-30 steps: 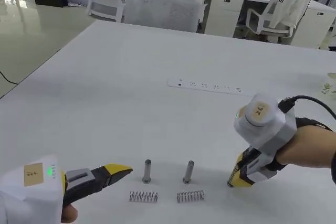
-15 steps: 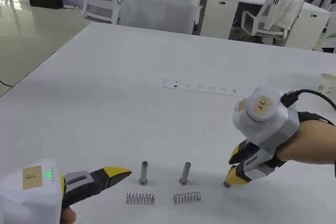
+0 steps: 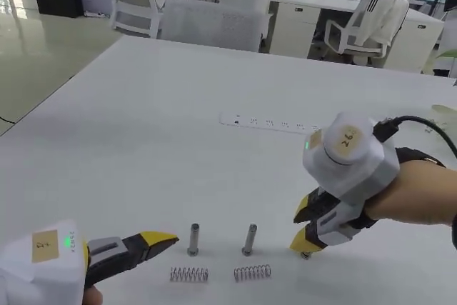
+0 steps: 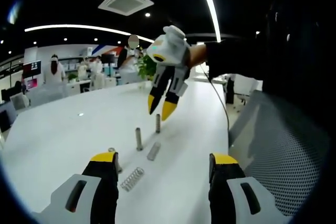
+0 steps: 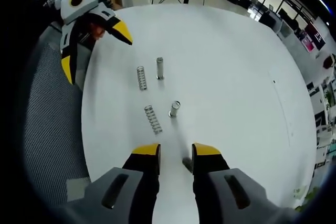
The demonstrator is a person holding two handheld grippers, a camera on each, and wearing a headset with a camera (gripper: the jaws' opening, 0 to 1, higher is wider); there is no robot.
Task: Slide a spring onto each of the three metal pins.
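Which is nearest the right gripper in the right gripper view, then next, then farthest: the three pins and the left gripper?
From the right gripper:
1. Near pin, between its jaws.
2. Middle pin, just ahead.
3. Far pin, farther ahead.
4. Left gripper, upper left, farthest.

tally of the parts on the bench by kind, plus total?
Metal pins: 3
Springs, lying loose: 2
Power strip: 1
Total: 6
Whether the third pin already carries a spring is too small to tell.
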